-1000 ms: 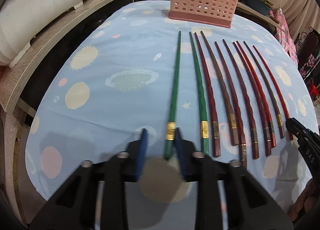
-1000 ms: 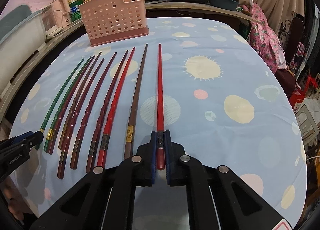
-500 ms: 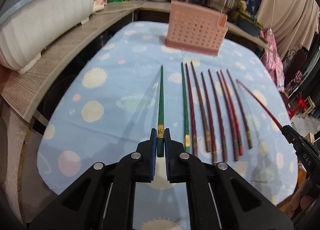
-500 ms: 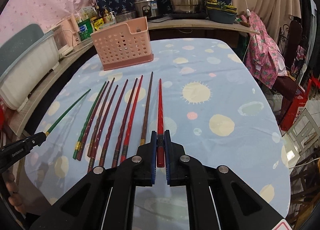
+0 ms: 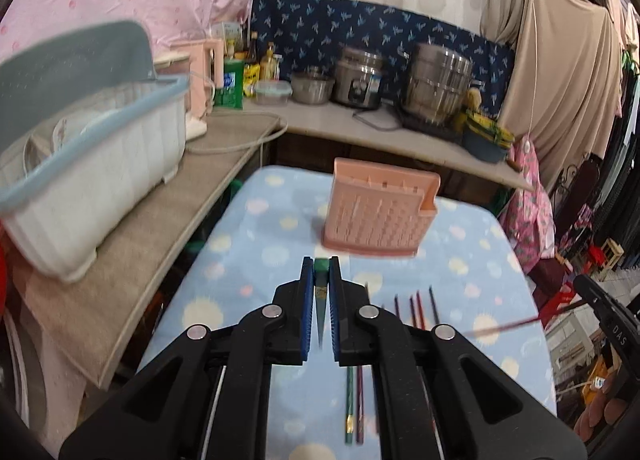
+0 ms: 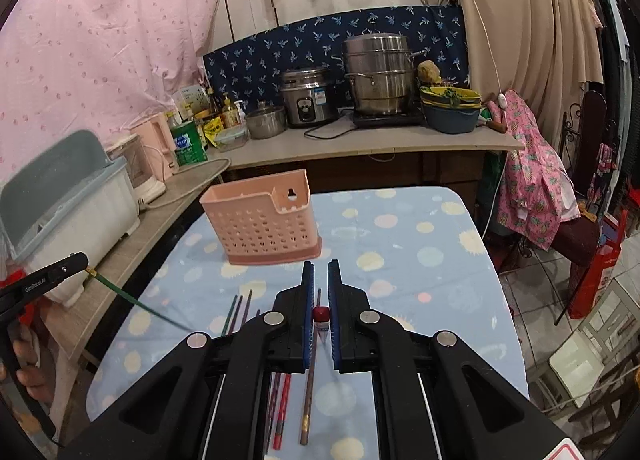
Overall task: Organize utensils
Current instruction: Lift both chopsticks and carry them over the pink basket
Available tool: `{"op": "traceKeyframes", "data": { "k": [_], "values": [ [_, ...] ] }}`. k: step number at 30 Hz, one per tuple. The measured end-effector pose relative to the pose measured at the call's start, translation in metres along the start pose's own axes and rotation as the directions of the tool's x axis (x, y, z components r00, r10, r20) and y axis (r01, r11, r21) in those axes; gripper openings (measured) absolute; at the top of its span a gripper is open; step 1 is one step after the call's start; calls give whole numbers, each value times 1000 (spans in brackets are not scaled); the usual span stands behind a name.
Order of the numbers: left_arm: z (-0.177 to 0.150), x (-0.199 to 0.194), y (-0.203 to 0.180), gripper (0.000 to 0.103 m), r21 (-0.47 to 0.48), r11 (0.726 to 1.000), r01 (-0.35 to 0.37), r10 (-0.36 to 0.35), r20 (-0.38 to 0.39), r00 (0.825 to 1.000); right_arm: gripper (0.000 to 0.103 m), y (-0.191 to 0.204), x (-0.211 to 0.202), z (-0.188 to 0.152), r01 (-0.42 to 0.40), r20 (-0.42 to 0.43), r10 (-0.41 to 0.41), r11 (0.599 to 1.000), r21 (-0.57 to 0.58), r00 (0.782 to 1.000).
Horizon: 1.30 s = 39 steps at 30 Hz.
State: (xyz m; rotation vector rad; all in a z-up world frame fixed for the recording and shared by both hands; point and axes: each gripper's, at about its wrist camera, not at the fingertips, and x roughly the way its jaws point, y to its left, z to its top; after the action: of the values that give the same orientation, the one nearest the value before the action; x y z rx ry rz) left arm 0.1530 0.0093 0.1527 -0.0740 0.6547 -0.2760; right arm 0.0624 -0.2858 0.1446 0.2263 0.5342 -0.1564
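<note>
Left gripper (image 5: 321,284) clamped a green chopstick (image 5: 321,272) by its butt, right gripper (image 6: 321,292) a red chopstick (image 6: 320,314), tips hanging down for dropping into the pink basket (image 6: 264,227) at frame centre.

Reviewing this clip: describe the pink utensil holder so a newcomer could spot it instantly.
On the table under the blue cloth with pale sun and planet prints, look to the far end, just before the kitchen counter. There stands the pink plastic utensil basket, upright. It is the only boxy, hole-perforated thing on the cloth; the thin chopsticks lie flat nearer the camera.
</note>
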Motion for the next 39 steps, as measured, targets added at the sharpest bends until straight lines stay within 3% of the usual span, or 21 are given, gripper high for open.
{"op": "traceKeyframes", "data": {
  "k": [9,17,24,30,39],
  "values": [
    [92,2,-14,7,-22,999,41,-38,131,991,7,12,13,82,-90,137,83,995,45,987],
    [171,5,-38,7,-13,999,38,-33,282,959,7,46,37,168,-169,259,156,985,28,953],
    [211,39,-49,7,-14,1000,20,-14,318,948,7,74,76,222,-186,299,173,982,16,938],
    [216,68,-47,7,-6,1000,2,0,307,952,7,84,122,230,-193,263,178,981,31,948],
    [179,128,-33,7,-18,1000,-2,6,182,983,7,75,192,179,-160,116,153,986,54,981]
  ]
}}
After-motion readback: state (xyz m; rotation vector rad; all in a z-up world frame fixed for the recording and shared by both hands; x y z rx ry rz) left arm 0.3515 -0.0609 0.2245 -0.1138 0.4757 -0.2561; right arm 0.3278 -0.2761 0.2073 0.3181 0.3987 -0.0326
